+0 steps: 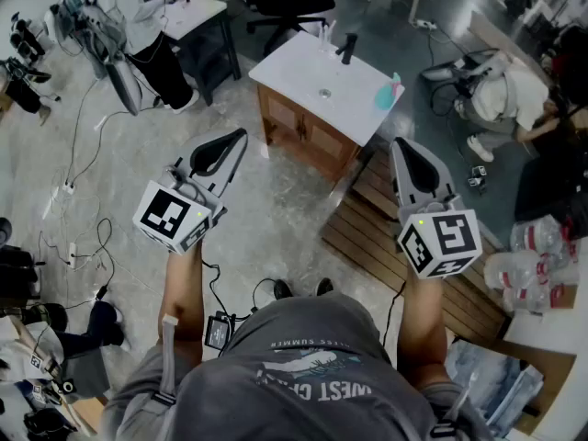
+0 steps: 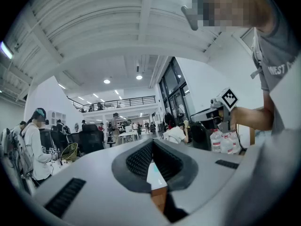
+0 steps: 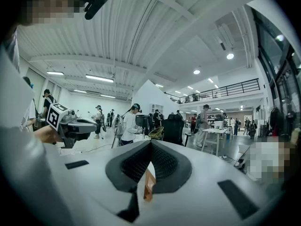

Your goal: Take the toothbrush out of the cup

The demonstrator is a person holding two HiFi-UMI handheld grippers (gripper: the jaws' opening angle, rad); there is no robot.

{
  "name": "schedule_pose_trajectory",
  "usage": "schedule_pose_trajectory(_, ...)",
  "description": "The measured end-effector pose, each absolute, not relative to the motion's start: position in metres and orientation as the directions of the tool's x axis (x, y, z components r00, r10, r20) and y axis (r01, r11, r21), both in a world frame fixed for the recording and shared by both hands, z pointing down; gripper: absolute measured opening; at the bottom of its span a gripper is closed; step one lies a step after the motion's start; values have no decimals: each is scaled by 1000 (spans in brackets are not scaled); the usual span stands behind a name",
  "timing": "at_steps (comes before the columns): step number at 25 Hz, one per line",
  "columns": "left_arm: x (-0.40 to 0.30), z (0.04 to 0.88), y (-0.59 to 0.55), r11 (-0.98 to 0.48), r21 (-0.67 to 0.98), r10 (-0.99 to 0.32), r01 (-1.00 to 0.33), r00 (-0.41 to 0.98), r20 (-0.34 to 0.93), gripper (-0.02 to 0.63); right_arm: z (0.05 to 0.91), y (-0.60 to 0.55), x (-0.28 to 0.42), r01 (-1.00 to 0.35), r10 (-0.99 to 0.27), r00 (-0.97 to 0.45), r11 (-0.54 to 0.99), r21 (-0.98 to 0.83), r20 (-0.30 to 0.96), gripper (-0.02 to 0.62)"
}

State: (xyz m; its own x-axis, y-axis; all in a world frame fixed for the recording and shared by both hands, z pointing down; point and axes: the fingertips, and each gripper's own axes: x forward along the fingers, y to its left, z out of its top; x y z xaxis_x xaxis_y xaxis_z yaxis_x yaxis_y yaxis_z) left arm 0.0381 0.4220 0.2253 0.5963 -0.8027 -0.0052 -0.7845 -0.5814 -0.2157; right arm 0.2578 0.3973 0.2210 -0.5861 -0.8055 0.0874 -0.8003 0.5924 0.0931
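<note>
Well | left gripper: jaws were together, nothing held | right gripper: likewise closed, empty | teal cup: I saw it at the white counter's right edge, well apart from both | toothbrush: seemingly the pale sliver standing in it

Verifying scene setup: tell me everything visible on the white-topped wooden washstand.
The white-topped brown wooden washstand is a cabinet with a panelled front under a flat white slab. A small round drain sits mid-top; a black faucet stands at the far edge; a teal cup rests at the corner on the picture's right. It stands upright on the grey floor, turned diagonally to the head view, beside a slatted wooden platform; whether they touch is unclear.
</note>
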Motion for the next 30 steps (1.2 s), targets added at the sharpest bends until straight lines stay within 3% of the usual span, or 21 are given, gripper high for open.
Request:
schedule_pose_trajectory(13,-7,230,419,-570,-201,-812,-797,583,-9,-2,220,380,221,-804,-806,-588,592,53,67,11)
schedule_pose_trajectory(30,-36,246,293,-480,-233,-875,-846,481,57,-2,253,199,206,-752,-750,-659,659,-24,58,11)
